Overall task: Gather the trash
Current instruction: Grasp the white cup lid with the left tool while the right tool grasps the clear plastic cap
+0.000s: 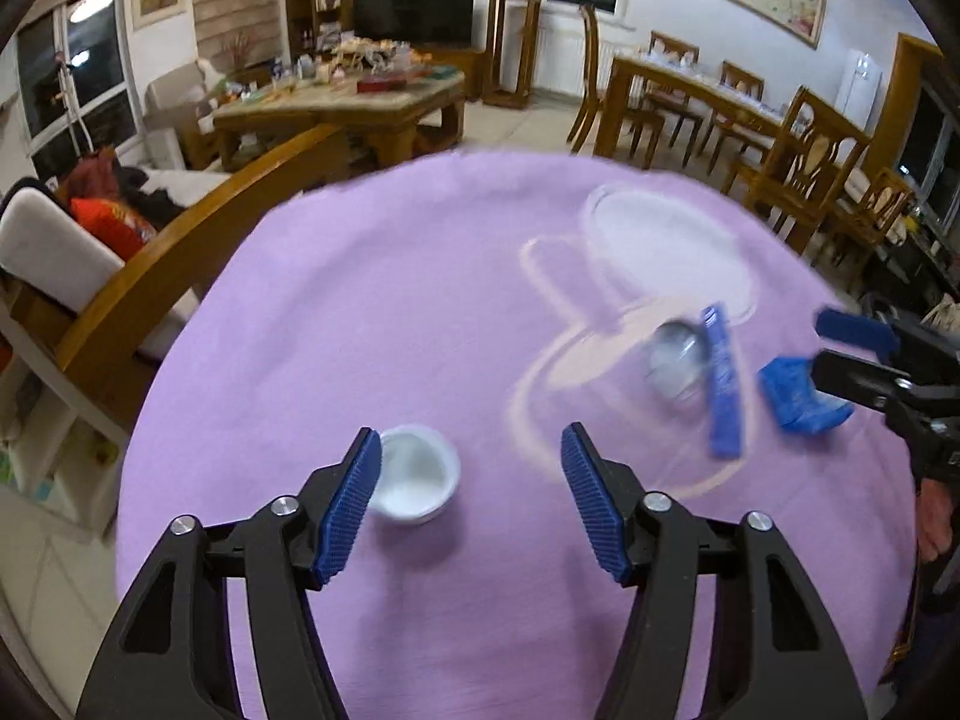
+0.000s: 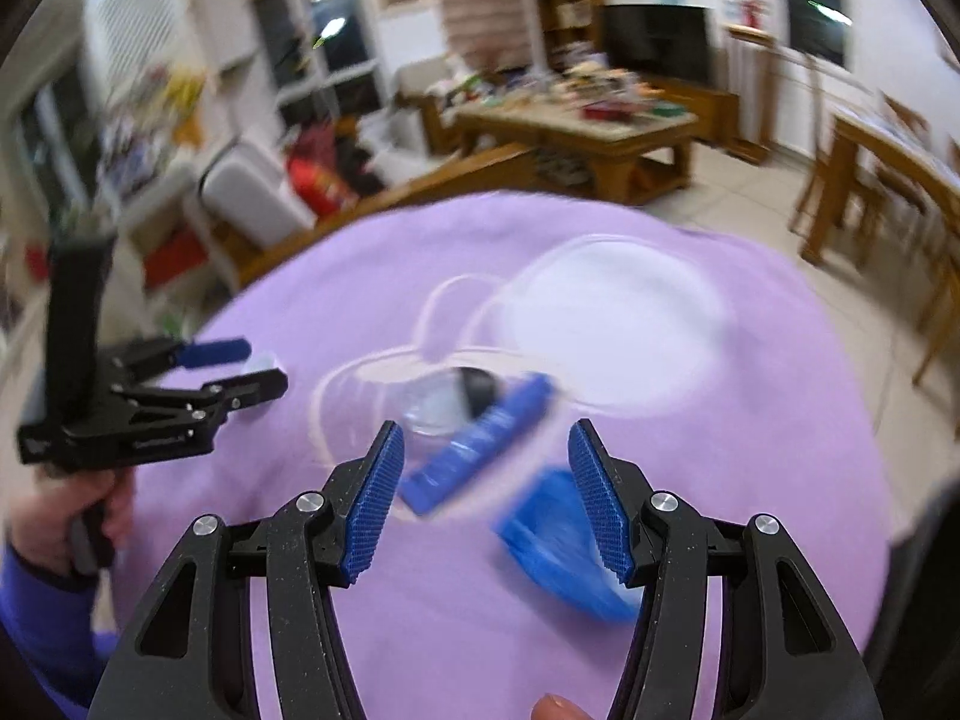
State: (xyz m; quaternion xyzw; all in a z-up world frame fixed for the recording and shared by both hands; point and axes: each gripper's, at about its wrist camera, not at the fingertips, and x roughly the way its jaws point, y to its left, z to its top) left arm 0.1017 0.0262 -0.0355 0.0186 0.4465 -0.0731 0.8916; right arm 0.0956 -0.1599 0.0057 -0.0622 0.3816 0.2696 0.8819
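On the purple cloth (image 1: 372, 312) a small white cup (image 1: 420, 477) stands just inside the left finger of my left gripper (image 1: 471, 504), which is open. To the right lie a blurred clear plastic piece with a dark end (image 1: 675, 360), a long blue wrapper (image 1: 723, 384) and a crumpled blue packet (image 1: 801, 399). My right gripper (image 2: 486, 498) is open over the long blue wrapper (image 2: 480, 444). The crumpled blue packet (image 2: 558, 540) lies against its right finger. The clear piece (image 2: 444, 399) lies just beyond.
A pale cartoon print (image 1: 666, 246) covers the cloth's far half. A wooden-armed sofa (image 1: 144, 282) stands to the left, a cluttered coffee table (image 1: 342, 102) behind, and dining chairs (image 1: 804, 162) to the right. A hand (image 2: 36, 528) holds the left gripper (image 2: 267, 369).
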